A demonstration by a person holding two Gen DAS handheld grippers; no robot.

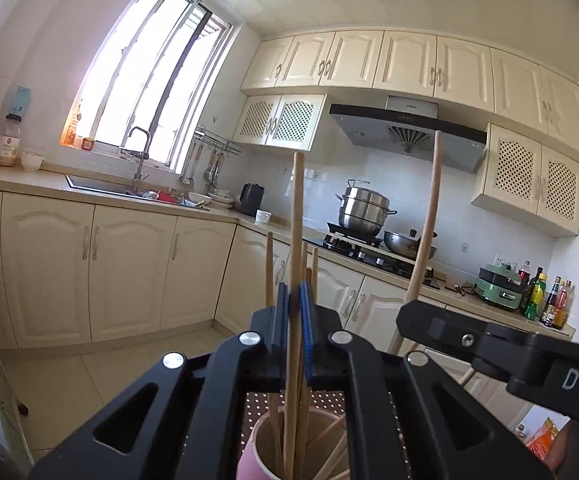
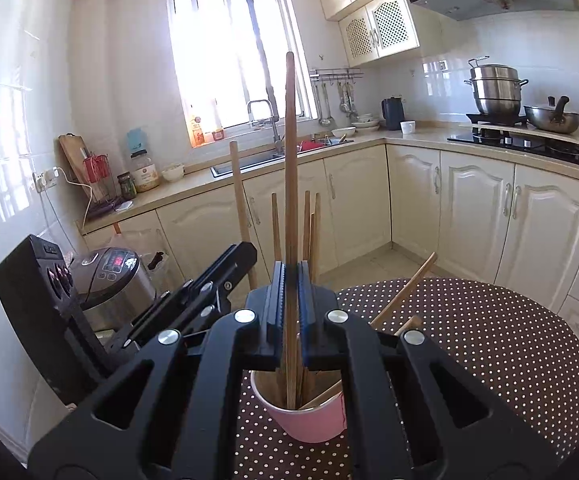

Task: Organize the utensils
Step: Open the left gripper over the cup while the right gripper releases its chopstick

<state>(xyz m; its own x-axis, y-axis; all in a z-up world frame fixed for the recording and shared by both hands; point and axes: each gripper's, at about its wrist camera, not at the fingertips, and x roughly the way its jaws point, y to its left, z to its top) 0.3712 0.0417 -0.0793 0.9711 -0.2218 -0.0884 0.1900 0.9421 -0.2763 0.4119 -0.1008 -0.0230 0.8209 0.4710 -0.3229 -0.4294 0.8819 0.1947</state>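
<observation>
My left gripper (image 1: 294,304) clamps long wooden stick (image 1: 296,216) upright above pink cup (image 1: 259,454). My right gripper (image 2: 290,294) clamps second long stick (image 2: 289,152), lower end inside cup. Shorter chopsticks (image 2: 314,224) stand in cup on polka-dot tabletop (image 2: 489,344).

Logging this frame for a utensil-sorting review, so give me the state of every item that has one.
left gripper: shut on a chopstick, upright in cup
right gripper: shut on another chopstick, upright in cup
pink cup: upright on dotted table, holding chopsticks
rice cooker: lid closed, display lit
</observation>
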